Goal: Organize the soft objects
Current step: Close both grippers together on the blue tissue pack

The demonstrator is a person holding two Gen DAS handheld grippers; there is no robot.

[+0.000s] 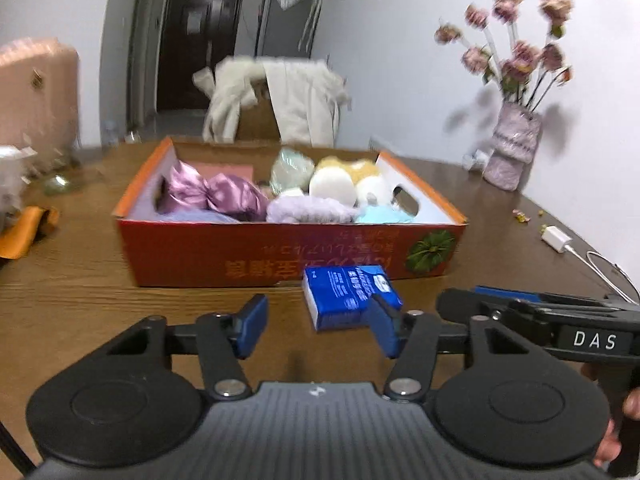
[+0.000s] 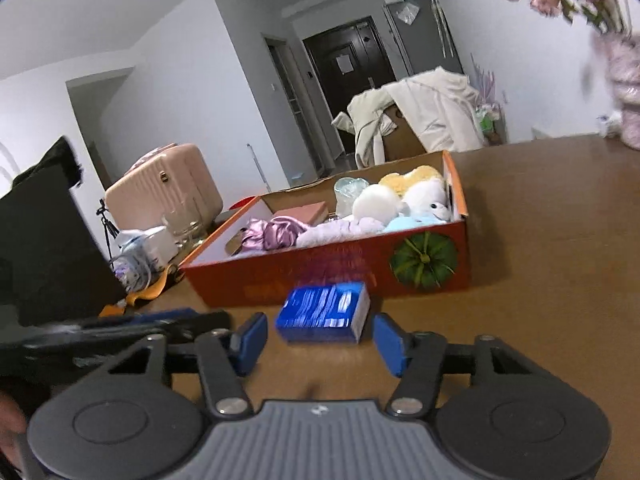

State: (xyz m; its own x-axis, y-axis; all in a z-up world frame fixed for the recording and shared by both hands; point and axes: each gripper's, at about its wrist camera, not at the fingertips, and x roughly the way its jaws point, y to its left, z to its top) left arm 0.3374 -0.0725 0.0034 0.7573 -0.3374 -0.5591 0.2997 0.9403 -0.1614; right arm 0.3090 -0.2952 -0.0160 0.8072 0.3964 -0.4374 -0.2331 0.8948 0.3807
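Nearest the cameras, both grippers have their blue fingers spread wide with nothing between them: the left gripper (image 1: 318,330) sits low over the wooden table (image 1: 80,300), and the right gripper (image 2: 320,340) hovers at a similar height beside it, which suggests neither has yet committed to a grasp. Just ahead lies a blue tissue pack (image 2: 323,312), flat on the table and close to the front wall of the orange cardboard box (image 1: 280,256); in the left view it sits off toward that gripper's right finger, while in the right view it is nearly centred, so the right one looks better lined up to take it. Inside the box, soft things are already gathered: a shiny purple cloth (image 1: 216,196), a lilac fluffy bundle (image 1: 308,210), and pale plush toys (image 2: 420,200) packed against the far right end, leaving room on the left.
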